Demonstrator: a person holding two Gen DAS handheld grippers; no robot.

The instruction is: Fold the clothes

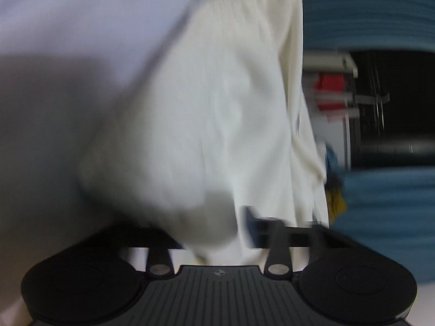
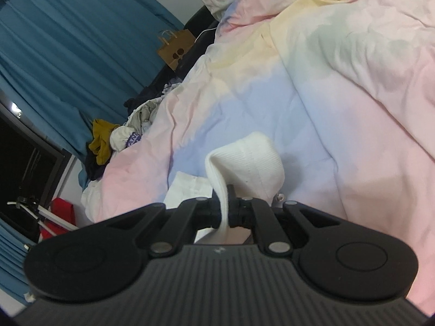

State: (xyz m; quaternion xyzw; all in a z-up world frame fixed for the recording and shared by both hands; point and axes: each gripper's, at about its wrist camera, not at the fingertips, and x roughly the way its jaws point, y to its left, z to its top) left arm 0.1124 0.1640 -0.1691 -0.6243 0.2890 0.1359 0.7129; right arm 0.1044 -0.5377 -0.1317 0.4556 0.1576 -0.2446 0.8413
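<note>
holding the white knit taut for the fold

gripping a band of the white ribbed garment (image 2: 244, 160), the right gripper (image 2: 224, 206) has its jaws closed on the cloth, which runs up between them and curls over in a loop just beyond the tips. the garment hangs over the pastel duvet (image 2: 339, 103) on the bed, near the bed's lower left side as the right wrist view shows it, with a flatter white part lying on the duvet just left of the jaws.

the left gripper (image 1: 244, 228) is buried in the same cream-white knit, which fills most of its view. its jaws look narrowed with cloth bunched at them, but blur and draped fabric hide the pads, so i cannot tell whether they pinch the cloth.

to do this step well, my judgement is that both grips should sit on matching edges of the garment, be drawn apart until the knit hangs flat, then be laid down on a smooth stretch of duvet. the right grip looks thin, on a rolled edge, and could slip under a hard pull.

hard to make out: the garment's full shape, which part each side holds, and the left fingertips. a heap of other clothes (image 2: 114, 138) sits at the bed's far left edge beside the blue curtain (image 2: 68, 49), too crumpled to sort by eye.
</note>
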